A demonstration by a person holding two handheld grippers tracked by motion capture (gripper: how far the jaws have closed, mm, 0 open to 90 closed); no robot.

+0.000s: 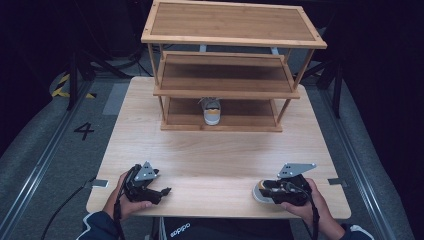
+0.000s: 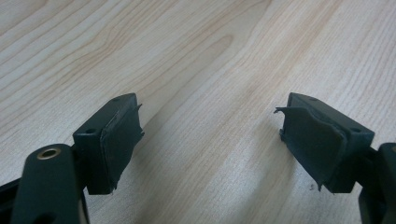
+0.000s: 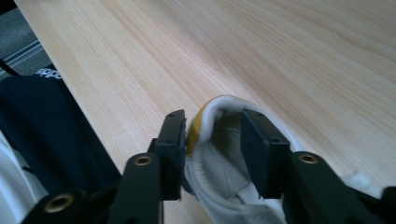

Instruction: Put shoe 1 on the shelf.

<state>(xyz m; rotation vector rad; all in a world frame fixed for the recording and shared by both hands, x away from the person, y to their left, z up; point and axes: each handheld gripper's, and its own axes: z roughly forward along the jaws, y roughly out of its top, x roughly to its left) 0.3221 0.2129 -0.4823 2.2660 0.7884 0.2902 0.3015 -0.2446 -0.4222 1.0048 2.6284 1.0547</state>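
The three-tier bamboo rack [image 1: 227,65] sits at the far end of the table [image 1: 220,150], and its bottom shelf has one shoe in it: a white sneaker [image 1: 211,111] with a yellow-orange heel patch, standing upright in the middle of the shelf with its heel toward the person. The middle shelf and the top shelf show bare slatted wood, warm brown with a lighter frame and thin round legs.

The matching sneaker [image 1: 262,191] is down at the near right edge of the table, right in front of the person. The right gripper [image 1: 280,192] is on it. In the right gripper view, one black jaw sits inside the shoe opening and the other on the outside of the side wall near the heel, so the padded white collar [image 3: 211,140] with its yellow patch is pinched between them. The shoe lining looks soft and a bit creased.

The left gripper [image 1: 162,192] is at the near left, well apart from the shoe, resting low over the tabletop. Its jaws stand wide apart with nothing but wood between them; the rubbery black pads [image 2: 122,135] look worn, with ragged edges peeling at the corners.

The tabletop is pale laminate with a long wavy grain, smooth and matte, with rounded corners.
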